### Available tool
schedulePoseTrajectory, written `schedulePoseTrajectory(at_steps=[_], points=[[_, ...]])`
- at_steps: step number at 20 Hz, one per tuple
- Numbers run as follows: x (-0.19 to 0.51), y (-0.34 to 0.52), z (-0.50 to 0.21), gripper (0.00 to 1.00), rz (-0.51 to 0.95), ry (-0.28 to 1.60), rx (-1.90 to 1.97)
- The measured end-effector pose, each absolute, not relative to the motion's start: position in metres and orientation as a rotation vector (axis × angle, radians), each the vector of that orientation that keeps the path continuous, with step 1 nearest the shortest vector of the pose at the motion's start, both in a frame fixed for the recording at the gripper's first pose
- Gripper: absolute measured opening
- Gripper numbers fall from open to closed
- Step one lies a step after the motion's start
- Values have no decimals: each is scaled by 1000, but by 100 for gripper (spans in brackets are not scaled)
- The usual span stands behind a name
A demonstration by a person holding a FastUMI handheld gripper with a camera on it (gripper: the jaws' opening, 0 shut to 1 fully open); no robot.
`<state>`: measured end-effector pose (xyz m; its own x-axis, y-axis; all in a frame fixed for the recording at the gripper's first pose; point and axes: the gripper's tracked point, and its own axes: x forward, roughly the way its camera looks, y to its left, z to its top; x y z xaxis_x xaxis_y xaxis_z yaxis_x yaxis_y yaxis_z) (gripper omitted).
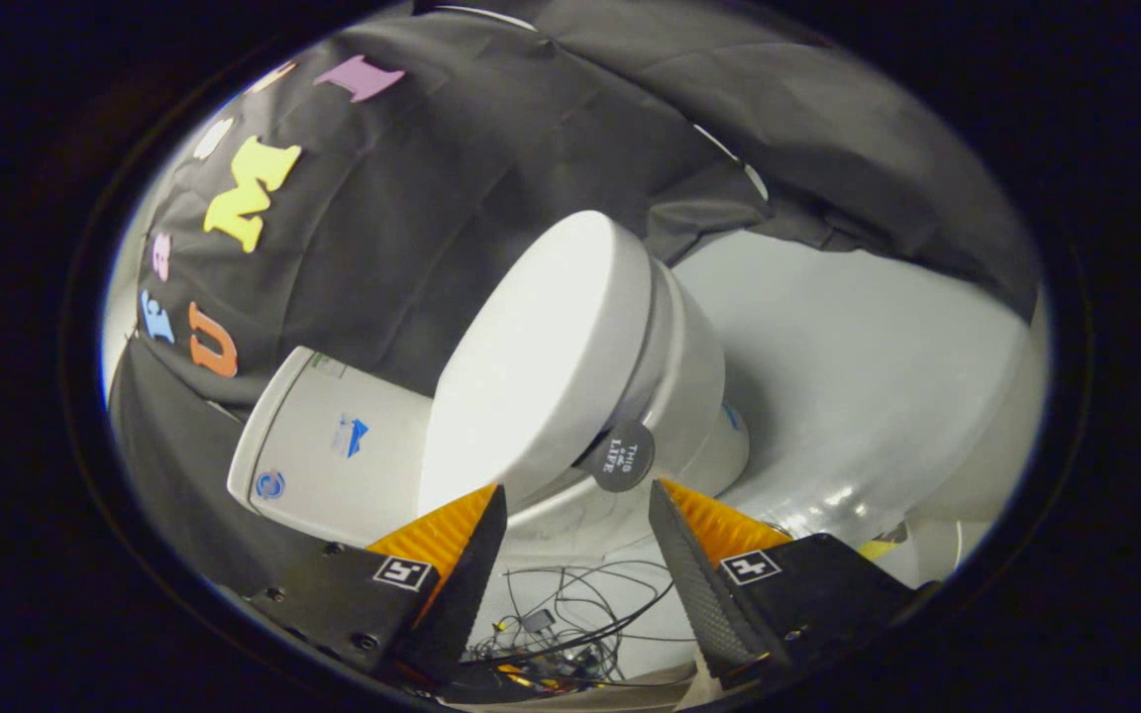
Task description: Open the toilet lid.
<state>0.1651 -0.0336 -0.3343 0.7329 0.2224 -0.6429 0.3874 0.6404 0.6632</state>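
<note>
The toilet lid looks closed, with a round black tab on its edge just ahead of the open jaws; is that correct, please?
Not quite: the gripper view shows the toilet lid lifted off the bowl, partly open. The round black tab does sit just ahead of the gripper, whose jaws are open.

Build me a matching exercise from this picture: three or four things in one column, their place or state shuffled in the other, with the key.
Things:
1. white toilet lid
2. round black tab with white lettering
3. white toilet tank
4. gripper
5. tangle of thin black cables

Places or states:
A. open, fingers spread, holding nothing
B. on the floor, seen between the fingers
C. stuck at the lid's front edge, just ahead of the fingers
D. partly lifted off the bowl
E. behind the lid, against the black cloth wall

Pairs: 1-D, 2-C, 3-E, 4-A, 5-B
</note>
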Motion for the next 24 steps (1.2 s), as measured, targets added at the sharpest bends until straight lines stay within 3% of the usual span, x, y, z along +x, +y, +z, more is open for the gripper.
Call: schedulePoseTrajectory(at_steps=[10, 20, 23, 24], points=[[184, -53, -360, 85, -97, 759, 1090], [191, -55, -363, 65, -59, 736, 1158], [192, -61, -371, 48, -98, 739, 1147], [194, -61, -368, 34, -89, 721, 1175]])
